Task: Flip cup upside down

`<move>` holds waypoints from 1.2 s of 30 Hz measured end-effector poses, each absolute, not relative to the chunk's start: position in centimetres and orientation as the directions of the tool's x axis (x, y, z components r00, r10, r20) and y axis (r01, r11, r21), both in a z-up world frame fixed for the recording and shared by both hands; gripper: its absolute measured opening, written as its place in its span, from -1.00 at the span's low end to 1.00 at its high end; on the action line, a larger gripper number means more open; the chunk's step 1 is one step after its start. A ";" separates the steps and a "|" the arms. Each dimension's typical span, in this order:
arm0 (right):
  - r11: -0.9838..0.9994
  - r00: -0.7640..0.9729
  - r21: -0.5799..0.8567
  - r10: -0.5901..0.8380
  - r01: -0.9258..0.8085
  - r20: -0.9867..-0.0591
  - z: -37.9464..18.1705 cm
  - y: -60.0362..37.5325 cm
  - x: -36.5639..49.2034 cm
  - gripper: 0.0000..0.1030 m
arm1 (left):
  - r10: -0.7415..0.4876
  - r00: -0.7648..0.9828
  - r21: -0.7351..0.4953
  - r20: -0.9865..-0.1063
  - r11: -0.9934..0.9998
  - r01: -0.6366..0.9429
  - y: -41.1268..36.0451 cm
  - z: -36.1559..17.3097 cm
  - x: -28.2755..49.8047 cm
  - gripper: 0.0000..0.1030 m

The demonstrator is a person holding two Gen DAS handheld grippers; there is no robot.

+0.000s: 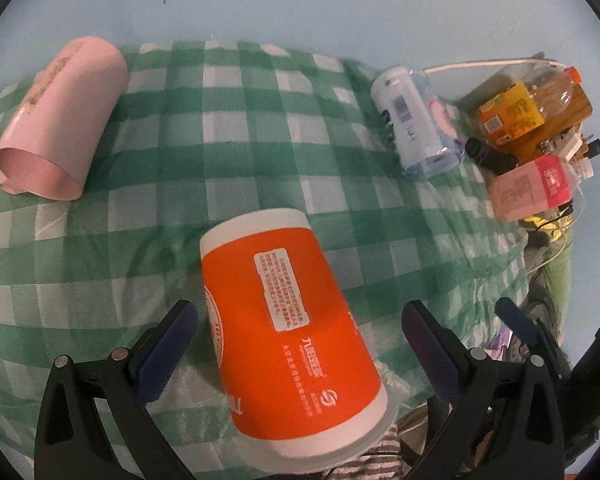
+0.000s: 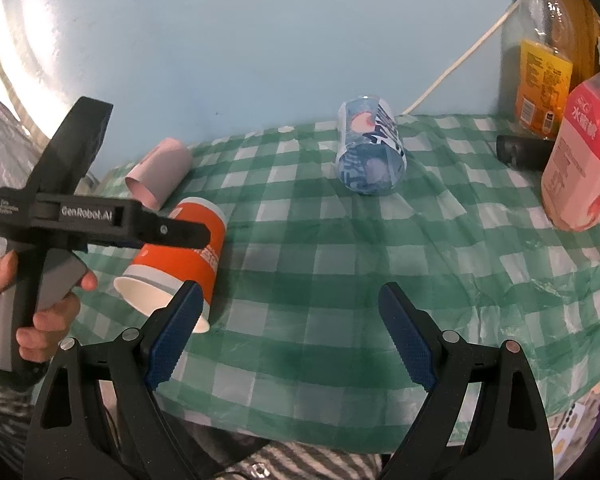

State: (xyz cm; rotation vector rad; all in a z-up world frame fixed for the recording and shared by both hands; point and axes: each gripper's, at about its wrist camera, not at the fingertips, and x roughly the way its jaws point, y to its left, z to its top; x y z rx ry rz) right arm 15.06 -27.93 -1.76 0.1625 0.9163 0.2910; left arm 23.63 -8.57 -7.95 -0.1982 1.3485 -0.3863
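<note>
An orange and white paper cup [image 1: 288, 320] lies on its side on the green checked tablecloth [image 1: 240, 128], its open mouth toward the near table edge. My left gripper [image 1: 300, 340] is open with its jaws on either side of the cup, not touching it. In the right wrist view the cup [image 2: 180, 256] lies at the left, with the left gripper [image 2: 168, 236] over it. My right gripper [image 2: 288, 332] is open and empty above the cloth, to the right of the cup.
A pink cup [image 1: 60, 120] lies on its side at the far left. A blue patterned cup [image 2: 370, 152] lies on its side near the wall. A pink carton [image 2: 580, 152], an orange drink bottle [image 2: 540, 64] and a black object [image 2: 520, 152] stand at the right. A white cable [image 2: 460, 60] runs along the wall.
</note>
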 end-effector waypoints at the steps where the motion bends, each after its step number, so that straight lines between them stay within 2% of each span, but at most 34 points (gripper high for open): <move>1: 0.948 0.573 0.262 0.318 -0.180 -0.755 -1.7 -27.9 15.0 0.75 | -0.381 0.155 -0.359 -0.912 0.921 0.155 -8.6 -8.3 23.8 1.00; 10: 0.946 0.568 0.264 0.324 -0.188 -0.756 -1.7 -27.4 15.2 0.75 | -0.348 0.119 -0.327 -0.930 0.931 0.164 -8.6 -9.2 25.6 0.79; 13: 0.945 0.566 0.269 0.326 -0.185 -0.757 -1.8 -27.4 15.3 0.75 | -0.338 0.109 -0.316 -0.935 0.932 0.178 -8.8 -9.7 25.7 0.52; 21: 0.944 0.559 0.272 0.330 -0.187 -0.761 -2.1 -27.1 15.4 0.75 | -0.374 0.159 -0.337 -0.914 0.916 0.220 -9.0 -9.0 25.4 0.45; 31: 0.942 0.552 0.281 0.334 -0.182 -0.764 -2.5 -26.6 15.7 0.75 | -0.386 0.430 -0.261 -0.816 0.910 0.322 -8.7 -3.5 23.1 0.41; 36: 0.941 0.552 0.286 0.339 -0.184 -0.761 -2.5 -26.5 15.8 0.75 | -0.275 0.659 -0.043 -0.700 0.937 0.346 -9.4 -1.1 20.5 0.41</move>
